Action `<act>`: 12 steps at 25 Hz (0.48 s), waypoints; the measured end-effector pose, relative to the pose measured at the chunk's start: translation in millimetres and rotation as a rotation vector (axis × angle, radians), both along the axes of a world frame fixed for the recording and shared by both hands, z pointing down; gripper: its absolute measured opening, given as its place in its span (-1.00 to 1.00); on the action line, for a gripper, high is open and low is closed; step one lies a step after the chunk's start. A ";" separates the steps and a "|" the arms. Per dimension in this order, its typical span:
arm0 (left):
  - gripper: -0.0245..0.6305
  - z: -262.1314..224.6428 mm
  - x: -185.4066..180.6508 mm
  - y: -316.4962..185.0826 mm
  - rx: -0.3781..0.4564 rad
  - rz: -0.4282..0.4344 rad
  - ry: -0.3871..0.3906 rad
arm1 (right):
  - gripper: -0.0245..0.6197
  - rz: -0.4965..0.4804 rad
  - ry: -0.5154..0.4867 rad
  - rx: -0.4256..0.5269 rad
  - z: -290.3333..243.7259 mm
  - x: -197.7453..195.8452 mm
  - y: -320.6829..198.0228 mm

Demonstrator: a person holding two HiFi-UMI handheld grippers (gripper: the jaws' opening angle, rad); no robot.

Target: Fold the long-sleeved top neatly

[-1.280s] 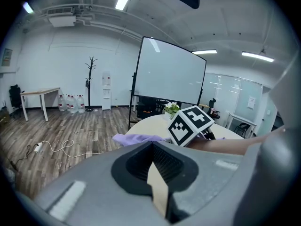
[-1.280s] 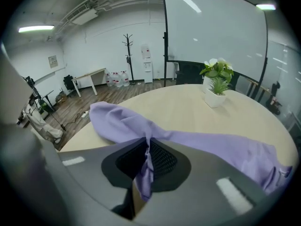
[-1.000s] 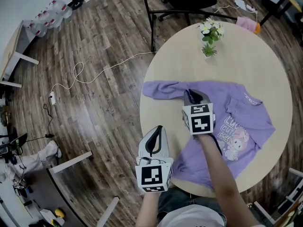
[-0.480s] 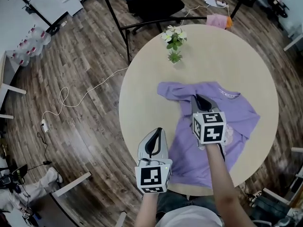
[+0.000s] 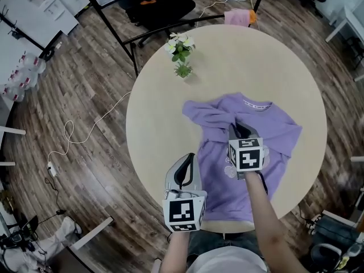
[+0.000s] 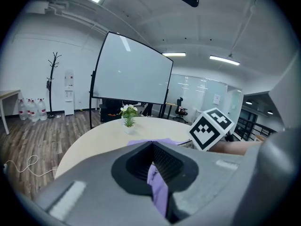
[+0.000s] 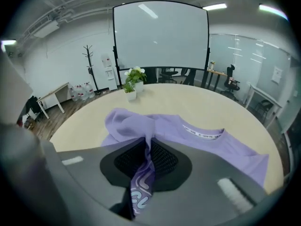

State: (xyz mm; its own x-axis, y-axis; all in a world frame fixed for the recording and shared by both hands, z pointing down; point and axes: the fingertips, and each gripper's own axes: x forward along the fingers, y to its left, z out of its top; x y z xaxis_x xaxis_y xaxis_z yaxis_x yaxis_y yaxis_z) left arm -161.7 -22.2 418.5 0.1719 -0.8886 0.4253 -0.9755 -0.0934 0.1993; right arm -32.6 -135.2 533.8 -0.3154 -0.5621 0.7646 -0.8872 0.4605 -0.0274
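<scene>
The purple long-sleeved top (image 5: 264,118) lies on the round beige table (image 5: 165,107), collar toward the far side, printed front partly doubled over. My right gripper (image 5: 239,129) is shut on a raised fold of the top near its middle; the pinched cloth (image 7: 143,171) shows lettering, and the bunched left sleeve (image 7: 127,121) lies just beyond. My left gripper (image 5: 189,159) hovers at the table's near left edge beside the hem, shut on a thin strip of purple fabric (image 6: 159,187). The right gripper's marker cube (image 6: 210,128) shows to its right.
A small potted plant (image 5: 181,56) stands at the far left of the table. A pink cloth (image 5: 238,17) lies at the far edge. A black chair (image 5: 159,7) and stand legs are beyond. A white cable (image 5: 85,132) runs over the wooden floor at left.
The top has turned and slid toward the table's middle, collar now facing away. The stretched-out left sleeve has bunched inward. The right gripper moved with the cloth; the left gripper kept its place.
</scene>
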 end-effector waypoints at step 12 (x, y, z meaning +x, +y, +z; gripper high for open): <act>-0.93 1.8 -8.6 -8.5 -0.017 -0.036 -0.020 | -0.30 -0.019 0.059 0.101 -23.1 -7.1 -15.3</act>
State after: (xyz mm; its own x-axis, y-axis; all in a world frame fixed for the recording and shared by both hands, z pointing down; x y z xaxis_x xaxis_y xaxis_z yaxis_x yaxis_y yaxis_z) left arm -170.4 -30.7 420.3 0.1312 -0.8867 0.4433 -0.9819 -0.0547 0.1811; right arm -39.7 -150.6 510.7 -0.2832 -0.6311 0.7221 -0.8769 0.4754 0.0716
